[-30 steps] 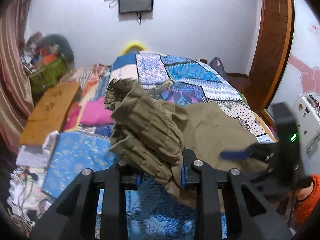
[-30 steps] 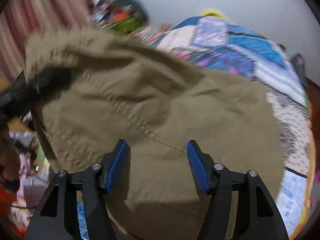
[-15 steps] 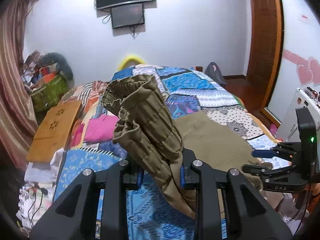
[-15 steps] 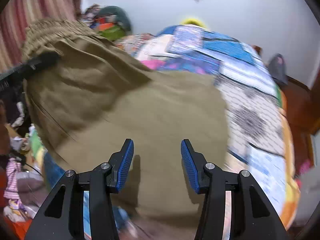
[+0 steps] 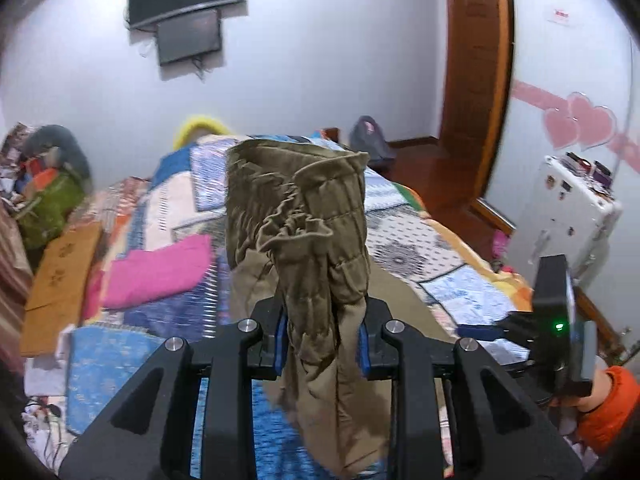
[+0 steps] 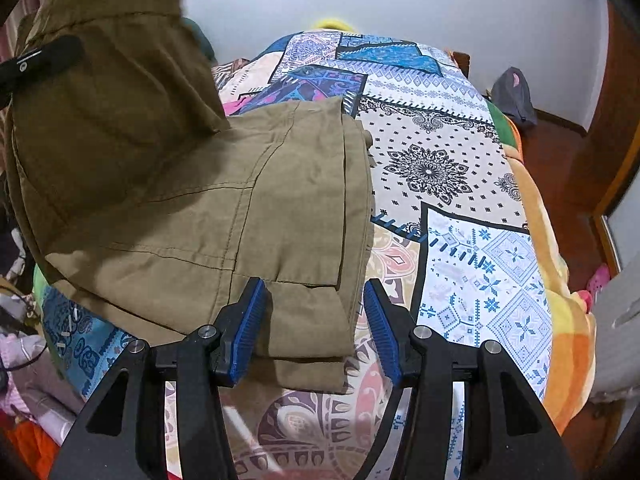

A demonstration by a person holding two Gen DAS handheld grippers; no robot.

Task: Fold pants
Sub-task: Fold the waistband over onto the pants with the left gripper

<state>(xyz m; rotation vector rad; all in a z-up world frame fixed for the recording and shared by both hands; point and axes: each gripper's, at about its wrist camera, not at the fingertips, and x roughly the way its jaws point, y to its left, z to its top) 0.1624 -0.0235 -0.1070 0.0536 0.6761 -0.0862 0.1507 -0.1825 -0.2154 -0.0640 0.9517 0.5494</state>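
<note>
Olive-brown pants [image 6: 248, 216] lie partly on a patchwork bedspread [image 6: 460, 240], with the leg ends near me in the right wrist view. My left gripper [image 5: 320, 340] is shut on the gathered elastic waistband [image 5: 296, 208] and holds it lifted above the bed; it shows as a dark finger [image 6: 40, 60] at the upper left of the right wrist view. My right gripper [image 6: 312, 316] is open and empty, its blue pads either side of the leg hem. It also shows at the right of the left wrist view [image 5: 496, 330].
A pink cloth [image 5: 160, 268] and a wooden board [image 5: 60, 264] lie at the bed's left. A white case [image 5: 572, 208] stands at the right. A dark bag [image 6: 514, 96] sits on the floor past the bed. The bed's orange edge [image 6: 560, 280] runs down the right.
My left gripper has raised the waistband higher and more upright. The pants have settled flat on the bed. My right gripper has stayed open and now sits at the leg hem.
</note>
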